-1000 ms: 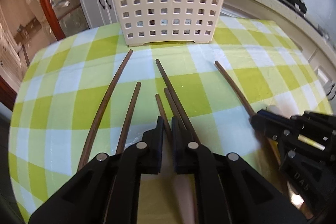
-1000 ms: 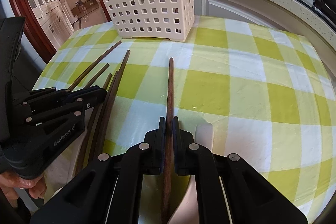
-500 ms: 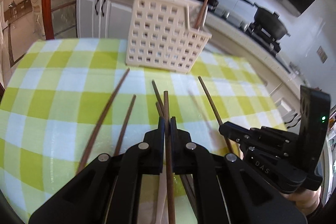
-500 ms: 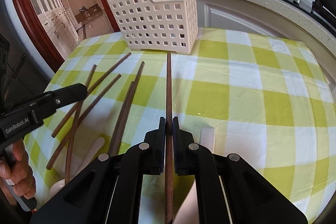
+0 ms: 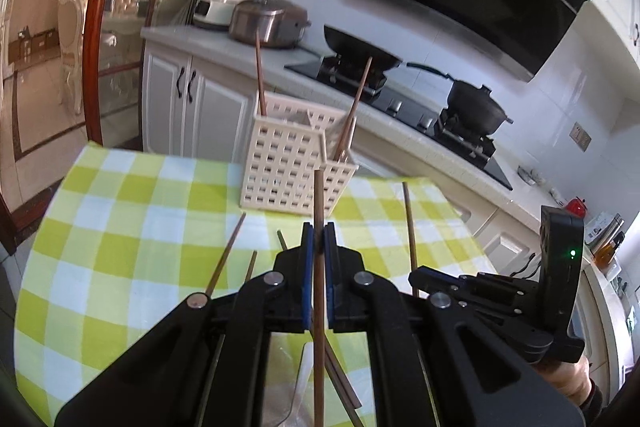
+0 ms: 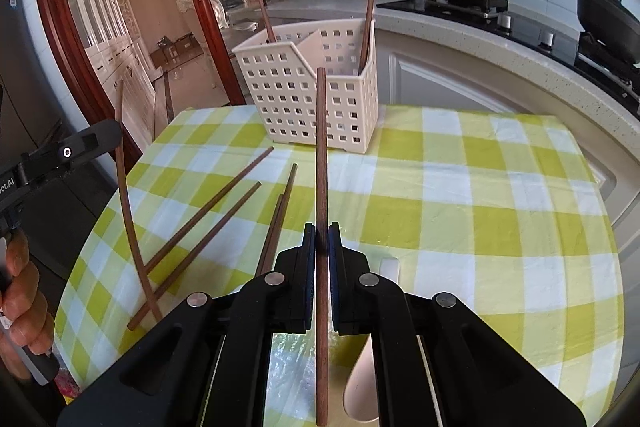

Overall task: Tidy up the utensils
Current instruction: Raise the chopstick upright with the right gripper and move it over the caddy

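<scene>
Kitchen table under green-checked cloth; white basket standing upper centre. "ot.AI" showing far left on left gripper. Both grippers, right gripper included, clamping one wooden chopstick each; loose chopsticks lying lower left.

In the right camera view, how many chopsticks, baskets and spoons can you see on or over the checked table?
Chopsticks: 8 (4 lying on the cloth, 2 standing in the basket, 1 in the left tongs, 1 in the right tongs)
Basket: 1
Spoon: 1, partly hidden under the right tongs
Total: 10
</scene>
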Motion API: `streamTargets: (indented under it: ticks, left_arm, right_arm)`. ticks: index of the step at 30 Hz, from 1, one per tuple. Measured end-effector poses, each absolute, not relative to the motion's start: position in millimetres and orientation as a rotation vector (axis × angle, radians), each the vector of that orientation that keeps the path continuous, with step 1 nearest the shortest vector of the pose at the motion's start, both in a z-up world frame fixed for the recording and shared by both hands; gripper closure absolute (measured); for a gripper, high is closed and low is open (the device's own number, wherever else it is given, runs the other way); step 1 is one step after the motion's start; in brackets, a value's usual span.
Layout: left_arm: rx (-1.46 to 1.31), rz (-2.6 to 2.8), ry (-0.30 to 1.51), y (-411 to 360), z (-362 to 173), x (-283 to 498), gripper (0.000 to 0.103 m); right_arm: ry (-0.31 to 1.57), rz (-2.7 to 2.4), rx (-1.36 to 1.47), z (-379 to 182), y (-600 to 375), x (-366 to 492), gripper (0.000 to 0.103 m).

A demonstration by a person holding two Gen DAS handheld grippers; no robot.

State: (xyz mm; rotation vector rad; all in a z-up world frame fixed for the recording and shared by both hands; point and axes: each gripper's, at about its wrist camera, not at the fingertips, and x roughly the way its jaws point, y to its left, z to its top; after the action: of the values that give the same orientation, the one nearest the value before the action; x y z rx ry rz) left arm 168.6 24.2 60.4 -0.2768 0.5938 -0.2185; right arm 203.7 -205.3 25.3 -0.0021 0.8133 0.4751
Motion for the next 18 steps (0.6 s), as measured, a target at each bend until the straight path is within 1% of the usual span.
streamTargets:
  ticks: [9,18]
  left_arm:
    - [-0.258,-0.208,0.508,27.5,92.6,142.8,0.098]
    - [-0.219,-0.21,0.491,22.6,106.1,138.2,0.098]
  right_arm:
    - [0.751,0.476,-0.005,50.5,-207.7,190.6,0.097]
    - [0.707,0.467,-0.018,66.6,-206.5,179.6,0.097]
